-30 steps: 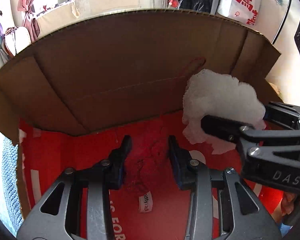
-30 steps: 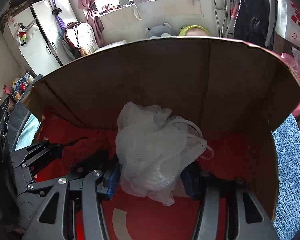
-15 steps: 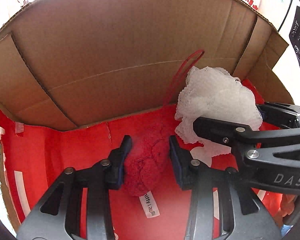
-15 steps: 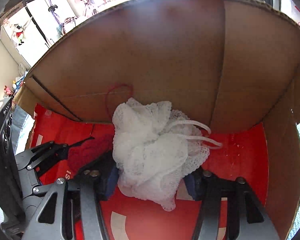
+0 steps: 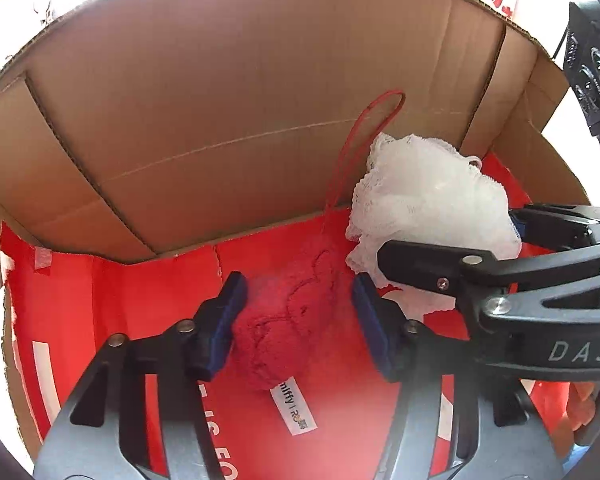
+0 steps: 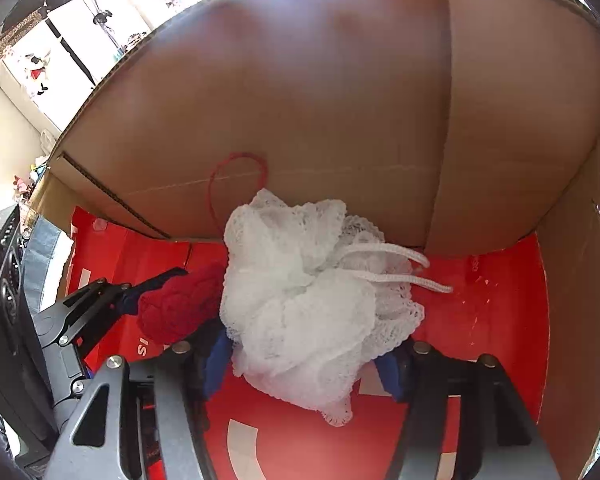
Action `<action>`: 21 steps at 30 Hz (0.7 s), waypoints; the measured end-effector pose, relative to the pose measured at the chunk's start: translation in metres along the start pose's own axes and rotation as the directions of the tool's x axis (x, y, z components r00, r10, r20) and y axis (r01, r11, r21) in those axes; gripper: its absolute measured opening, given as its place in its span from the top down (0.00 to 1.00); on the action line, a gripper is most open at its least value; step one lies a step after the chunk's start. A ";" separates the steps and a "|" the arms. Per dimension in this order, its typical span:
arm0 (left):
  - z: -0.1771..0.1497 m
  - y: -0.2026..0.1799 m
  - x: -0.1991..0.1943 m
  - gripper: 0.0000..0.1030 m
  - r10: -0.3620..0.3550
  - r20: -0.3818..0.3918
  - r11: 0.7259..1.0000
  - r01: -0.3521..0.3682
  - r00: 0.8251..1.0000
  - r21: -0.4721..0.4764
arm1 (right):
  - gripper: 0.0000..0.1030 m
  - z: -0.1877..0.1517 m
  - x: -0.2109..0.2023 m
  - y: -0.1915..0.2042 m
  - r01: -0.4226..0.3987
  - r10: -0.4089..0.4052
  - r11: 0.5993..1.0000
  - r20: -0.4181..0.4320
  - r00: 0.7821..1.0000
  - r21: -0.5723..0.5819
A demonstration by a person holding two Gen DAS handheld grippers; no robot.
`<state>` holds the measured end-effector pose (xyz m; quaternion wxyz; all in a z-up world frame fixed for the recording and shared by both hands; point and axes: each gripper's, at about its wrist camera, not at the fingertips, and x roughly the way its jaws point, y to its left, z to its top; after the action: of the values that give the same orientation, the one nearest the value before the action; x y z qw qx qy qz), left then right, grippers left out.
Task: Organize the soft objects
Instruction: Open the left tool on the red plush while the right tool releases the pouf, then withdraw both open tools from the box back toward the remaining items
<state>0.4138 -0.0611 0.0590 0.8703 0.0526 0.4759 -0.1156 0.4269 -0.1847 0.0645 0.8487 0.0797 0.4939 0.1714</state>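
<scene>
Both grippers reach down into a cardboard box (image 5: 240, 100) with a red floor (image 5: 140, 300). A red fluffy puff (image 5: 288, 320) with a white label (image 5: 294, 408) lies on that floor between the jaws of my left gripper (image 5: 296, 284). Those jaws are opening, and the right pad stands clear of the puff. Its red loop cord (image 5: 380, 108) leans on the back wall. My right gripper (image 6: 304, 364) has a white mesh puff (image 6: 300, 288) between its pads; its jaws are opening, but the pads still touch the puff. The white puff sits just right of the red puff (image 6: 180, 304).
The box's tall brown walls (image 6: 340, 100) close in the far and right sides. Bare red floor (image 6: 492, 300) lies to the right of the white puff. White cupboards (image 6: 60, 64) stand outside the box, up left. My two grippers are close side by side.
Both grippers have sunk deeper into the box, whose wall now fills the views. The left jaws have spread away from the red puff. The right jaws have widened slightly around the white puff.
</scene>
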 end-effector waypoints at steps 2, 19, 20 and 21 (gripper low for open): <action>0.001 -0.003 -0.002 0.44 -0.003 0.007 1.000 0.003 1.000 0.002 | 0.36 0.002 -0.001 -0.003 -0.002 0.002 1.000 -0.004 1.000 0.003; -0.002 -0.011 -0.019 0.27 0.014 0.034 1.000 -0.014 0.999 -0.009 | 0.22 0.000 -0.012 -0.014 -0.004 0.004 1.000 0.007 1.000 0.030; -0.002 -0.012 -0.021 0.27 0.015 0.037 1.000 -0.015 0.999 -0.008 | 0.22 0.000 -0.013 -0.013 -0.004 0.004 1.000 0.011 1.000 0.030; -0.002 -0.014 -0.024 0.27 0.017 0.043 1.000 -0.017 0.999 -0.007 | 0.22 0.001 -0.013 -0.007 -0.001 0.001 0.999 0.017 1.000 0.032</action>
<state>0.3963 -0.0703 0.0783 0.8814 0.0512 0.4572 -0.1076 0.4229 -0.1960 0.0731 0.8514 0.0949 0.4894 0.1633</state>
